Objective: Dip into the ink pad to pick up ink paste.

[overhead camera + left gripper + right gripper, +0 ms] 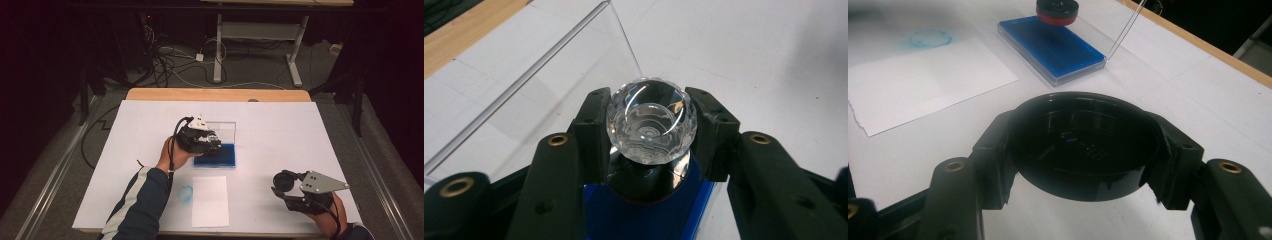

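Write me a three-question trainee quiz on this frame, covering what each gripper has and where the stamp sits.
1. True or false: the left gripper is shut on the stamp's clear faceted knob.
2. What does the right gripper hold?
A. a sheet of paper
B. a round black cap
C. the ink pad
3. Fill in: the stamp's base rests on the ____ ink pad, whose clear lid stands open.

Key
1. True; both jaws press the knob's sides.
2. B; the round black cap sits between its jaws, above the white table cover, away from the paper sheet.
3. blue.
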Demonstrator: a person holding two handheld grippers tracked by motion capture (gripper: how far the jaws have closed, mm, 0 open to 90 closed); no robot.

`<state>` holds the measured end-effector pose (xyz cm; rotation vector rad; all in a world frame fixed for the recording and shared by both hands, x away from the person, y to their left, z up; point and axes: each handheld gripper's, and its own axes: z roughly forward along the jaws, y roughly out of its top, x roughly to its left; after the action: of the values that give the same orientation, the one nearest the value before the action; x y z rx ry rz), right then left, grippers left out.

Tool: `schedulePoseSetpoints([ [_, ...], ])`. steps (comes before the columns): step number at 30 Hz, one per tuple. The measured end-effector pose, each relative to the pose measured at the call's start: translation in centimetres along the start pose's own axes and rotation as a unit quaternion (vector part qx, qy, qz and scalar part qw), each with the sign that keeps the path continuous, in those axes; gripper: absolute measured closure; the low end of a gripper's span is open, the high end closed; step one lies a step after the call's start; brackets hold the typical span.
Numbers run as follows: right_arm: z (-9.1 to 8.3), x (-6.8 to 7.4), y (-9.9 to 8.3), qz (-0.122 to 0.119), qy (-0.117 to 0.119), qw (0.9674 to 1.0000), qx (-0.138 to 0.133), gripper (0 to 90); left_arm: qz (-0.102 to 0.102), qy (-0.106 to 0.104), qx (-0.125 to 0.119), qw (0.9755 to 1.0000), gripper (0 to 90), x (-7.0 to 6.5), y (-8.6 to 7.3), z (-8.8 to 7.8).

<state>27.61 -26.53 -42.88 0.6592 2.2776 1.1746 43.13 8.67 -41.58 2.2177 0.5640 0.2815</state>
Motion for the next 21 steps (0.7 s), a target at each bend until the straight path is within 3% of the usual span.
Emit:
schedulePoseSetpoints([
  [4,0.0,0.0,0.0,0.000,0.000,1.0000,0.001,38.5,0.007,0.001,0.021,0.9998,54.3,-0.2,-0.4,0.8],
  [6,0.0,0.0,0.0,0.000,0.000,1.0000,0.001,38.5,-0.001,-0.005,0.016,0.9999,54.3,-0.1,-0.6,1.0],
  [11,0.0,0.0,0.0,0.001,0.000,1.0000,0.002,38.5,0.002,-0.003,0.031,0.9995,54.2,-0.3,-1.2,1.9],
  [14,0.0,0.0,0.0,0.000,0.001,1.0000,0.003,38.5,-0.014,-0.011,0.011,0.9998,54.2,0.0,-1.7,2.0],
  [21,0.1,0.1,0.0,-0.001,0.001,1.0000,0.004,38.5,-0.015,-0.009,0.002,0.9999,54.2,-0.1,-2.0,2.0],
])
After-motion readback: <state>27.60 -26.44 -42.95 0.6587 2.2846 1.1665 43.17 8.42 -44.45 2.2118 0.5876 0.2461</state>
